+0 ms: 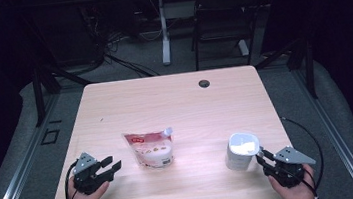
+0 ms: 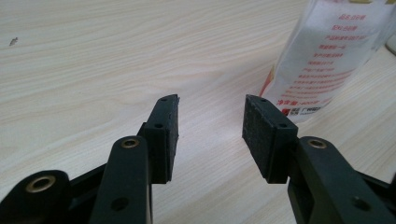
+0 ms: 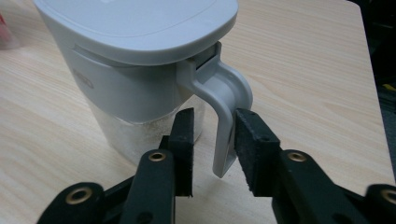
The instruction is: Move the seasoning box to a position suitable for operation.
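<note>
Jug (image 1: 241, 151) at the table's (image 1: 175, 104) near right has its handle (image 3: 227, 109) between my right gripper's (image 3: 212, 128) parted pads, not yet pinched; off-centre closing could tip it toward the pouch (image 1: 150, 148), beside my left gripper (image 1: 112, 168), open and empty.

In the left gripper view the pouch (image 2: 327, 56) is cut off by the top and right edges of the frame, and its red print is too small to read. At the far right edge a pale sliver of something cannot be identified. In the right gripper view the lidded jug (image 3: 135, 60) runs off the top of the frame, its contents blurred behind the frosted lower wall. A red blur at the upper left edge there cannot be made out.
</note>
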`<state>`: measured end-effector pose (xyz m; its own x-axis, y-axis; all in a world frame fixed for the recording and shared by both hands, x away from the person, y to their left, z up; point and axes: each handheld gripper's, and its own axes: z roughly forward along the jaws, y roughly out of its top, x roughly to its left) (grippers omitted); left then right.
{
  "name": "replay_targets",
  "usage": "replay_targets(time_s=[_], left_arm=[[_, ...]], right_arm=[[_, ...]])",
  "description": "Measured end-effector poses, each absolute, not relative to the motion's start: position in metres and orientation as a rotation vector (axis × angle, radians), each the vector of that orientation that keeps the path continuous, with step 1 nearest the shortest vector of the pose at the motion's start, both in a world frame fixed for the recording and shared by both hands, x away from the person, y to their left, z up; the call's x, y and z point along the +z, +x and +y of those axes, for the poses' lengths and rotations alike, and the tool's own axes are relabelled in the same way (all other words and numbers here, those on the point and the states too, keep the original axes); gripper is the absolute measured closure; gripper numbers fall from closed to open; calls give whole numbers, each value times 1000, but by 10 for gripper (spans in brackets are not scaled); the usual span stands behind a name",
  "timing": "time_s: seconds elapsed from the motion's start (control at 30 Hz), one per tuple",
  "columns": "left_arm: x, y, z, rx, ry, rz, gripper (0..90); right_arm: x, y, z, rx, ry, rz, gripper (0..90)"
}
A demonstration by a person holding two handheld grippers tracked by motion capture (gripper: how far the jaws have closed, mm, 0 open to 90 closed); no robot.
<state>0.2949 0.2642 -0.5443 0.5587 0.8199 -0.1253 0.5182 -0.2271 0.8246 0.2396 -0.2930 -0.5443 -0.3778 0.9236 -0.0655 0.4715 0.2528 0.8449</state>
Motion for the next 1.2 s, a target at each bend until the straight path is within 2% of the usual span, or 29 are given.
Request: replay_targets(time_s=[0.23,0.47,0.67,1.2], left_arm=[[-544,293,269,431,1886,1110,563],[-545,291,271,436,1877,1118,562],[-545,291,273,432,1873,1125,562],[-546,292,273,430,1869,1134,560]], right_arm=[[-545,244,-292,994,1266,1939,750],[-545,248,-290,981,1262,1934,753],[-545,255,-291,1008,1284,1914,817],[-547,269,-284,1037,1255,1930,833]])
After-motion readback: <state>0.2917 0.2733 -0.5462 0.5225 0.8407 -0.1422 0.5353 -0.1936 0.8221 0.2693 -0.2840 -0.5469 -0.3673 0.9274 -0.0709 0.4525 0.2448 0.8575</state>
